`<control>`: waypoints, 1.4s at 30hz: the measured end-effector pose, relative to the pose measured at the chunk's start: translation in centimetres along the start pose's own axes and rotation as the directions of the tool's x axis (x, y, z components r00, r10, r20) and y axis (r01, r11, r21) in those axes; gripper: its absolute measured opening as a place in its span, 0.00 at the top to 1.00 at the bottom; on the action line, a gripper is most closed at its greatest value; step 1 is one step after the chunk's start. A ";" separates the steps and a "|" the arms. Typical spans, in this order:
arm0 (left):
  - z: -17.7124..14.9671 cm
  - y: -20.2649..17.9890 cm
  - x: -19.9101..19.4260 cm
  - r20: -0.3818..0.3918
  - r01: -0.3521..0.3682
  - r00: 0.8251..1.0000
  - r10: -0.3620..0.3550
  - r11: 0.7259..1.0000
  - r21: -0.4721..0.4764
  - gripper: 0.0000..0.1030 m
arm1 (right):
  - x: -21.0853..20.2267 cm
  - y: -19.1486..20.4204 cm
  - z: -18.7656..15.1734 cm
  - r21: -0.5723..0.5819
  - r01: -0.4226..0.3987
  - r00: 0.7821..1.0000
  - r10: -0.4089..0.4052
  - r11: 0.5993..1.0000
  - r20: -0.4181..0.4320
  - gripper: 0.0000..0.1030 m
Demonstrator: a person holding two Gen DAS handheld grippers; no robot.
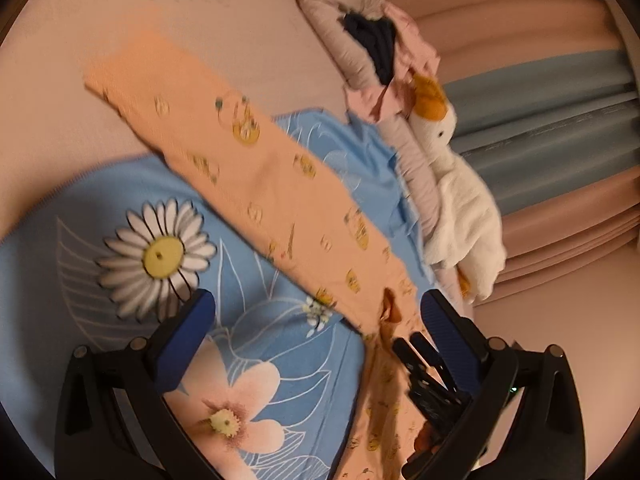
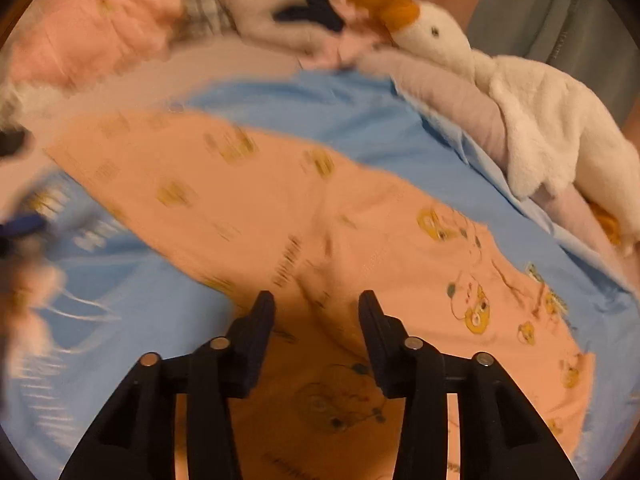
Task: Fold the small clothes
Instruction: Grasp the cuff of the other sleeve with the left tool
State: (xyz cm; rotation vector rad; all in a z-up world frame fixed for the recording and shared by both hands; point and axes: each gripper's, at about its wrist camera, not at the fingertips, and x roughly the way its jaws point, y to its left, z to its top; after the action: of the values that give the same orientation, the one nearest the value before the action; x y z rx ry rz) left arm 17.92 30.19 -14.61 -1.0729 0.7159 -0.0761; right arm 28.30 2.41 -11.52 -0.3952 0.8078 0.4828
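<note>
- Lying flat across the blue flower-printed bed sheet (image 1: 120, 184) is the peach-orange cotton garment with small yellow cartoon prints (image 1: 256, 184); in the left wrist view it runs as a long band from the sheet's far left part down toward the near right.
- Left gripper (image 1: 316, 312): blue-padded jaws stand wide apart, nothing between them. The garment's near end passes just beside the right-hand finger (image 1: 444, 332); the left-hand finger sits over bare sheet near the white daisy print (image 1: 160, 256).
- A black ribbed part of the other tool (image 1: 424, 380) shows at the garment's near end, under the left gripper's right-hand finger.
- Right gripper (image 2: 316, 304): black jaws parted, released. The peach garment (image 2: 360, 240) lies directly below and ahead of them; a raised fold of the cloth sits in the gap, but contact with the fingers cannot be told.
- Right wrist view is motion-blurred on its left half; prints there are unreadable.
- White plush goose with an orange beak (image 2: 532, 112) lies along the sheet's far right edge, on a pale pink padded roll (image 2: 448, 92), well apart from both grippers.
- Pile of pink and dark navy small clothes (image 1: 384, 52) sits at the far end of the padded roll, beyond the goose's head.
</note>
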 end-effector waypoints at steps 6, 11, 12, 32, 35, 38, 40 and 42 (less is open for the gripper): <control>2.0 3.2 -3.2 0.094 0.005 0.996 0.005 0.995 -0.099 0.00 | -1.1 -4.9 -2.3 0.261 -0.091 0.994 0.073 0.961 0.077 0.59; 3.3 5.4 -3.7 0.113 0.041 0.993 -0.021 0.983 -0.179 0.00 | 2.9 -4.2 -3.8 0.256 -0.096 0.994 0.106 0.962 -0.026 0.72; 3.5 5.4 -3.3 0.101 0.044 0.995 -0.026 0.983 -0.180 0.00 | 2.8 -3.9 -3.7 0.236 -0.087 0.996 0.093 0.968 -0.014 0.72; 8.5 7.9 1.4 0.224 -0.132 0.959 0.176 0.971 -0.197 0.95 | -3.5 -3.3 -5.2 0.199 -0.156 0.986 0.139 0.968 0.097 0.72; 7.3 3.6 1.9 0.241 -0.190 0.951 0.191 0.981 -0.026 0.95 | -4.2 -4.3 -6.1 0.225 -0.151 0.986 0.132 0.963 0.098 0.72; 4.7 -2.0 2.7 0.240 -0.213 0.956 0.171 0.963 0.163 0.95 | -4.8 -5.8 -7.2 0.290 -0.145 0.988 0.121 0.946 0.099 0.72; 2.0 -6.3 3.3 0.217 -0.183 0.968 0.123 0.942 0.282 0.95 | -5.2 -7.4 -8.2 0.367 -0.158 0.986 0.128 0.917 0.106 0.72; -1.0 -10.3 4.5 0.184 -0.156 0.979 0.090 0.909 0.385 0.95 | -5.7 -9.0 -9.2 0.436 -0.185 0.982 0.147 0.881 0.119 0.72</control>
State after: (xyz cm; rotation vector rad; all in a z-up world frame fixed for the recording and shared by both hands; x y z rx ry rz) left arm 23.65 22.49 -8.61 -0.6322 0.5864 -0.0234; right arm 24.47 -11.10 -11.65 0.1231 0.8478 0.4532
